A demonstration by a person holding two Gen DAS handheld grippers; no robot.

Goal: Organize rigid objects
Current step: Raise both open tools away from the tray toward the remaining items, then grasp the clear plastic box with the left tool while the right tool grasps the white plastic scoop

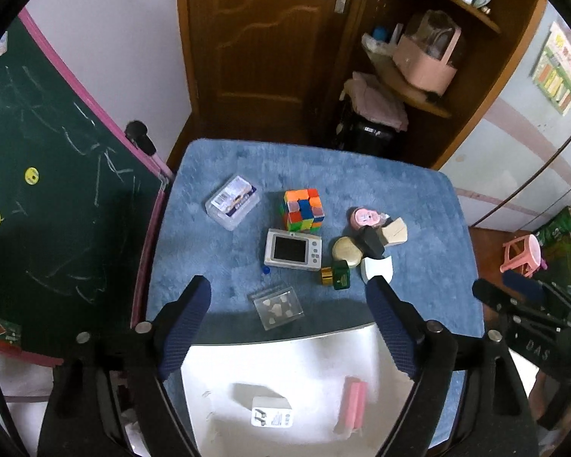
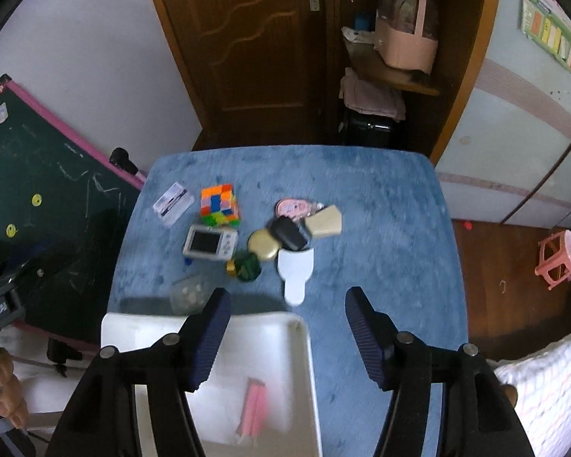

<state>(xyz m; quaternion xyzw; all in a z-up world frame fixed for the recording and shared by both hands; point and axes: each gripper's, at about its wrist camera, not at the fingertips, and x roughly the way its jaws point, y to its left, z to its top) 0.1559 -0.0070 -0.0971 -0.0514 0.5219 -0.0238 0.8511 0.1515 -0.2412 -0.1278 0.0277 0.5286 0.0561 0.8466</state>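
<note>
While both claws hang over the blue tabletop with nothing between their pads, the left claw and right claw stand open. A white tray at the lower middle of each frame holds a pink eraser and a white box. At frame centre lie a cube, a small camera and a clear case.

The letters "DAS" were seen embossed on the black body of the right gripper at the edge of the left wrist view. A barcode was printed on the clear plastic case, but its label text could not be read.
</note>
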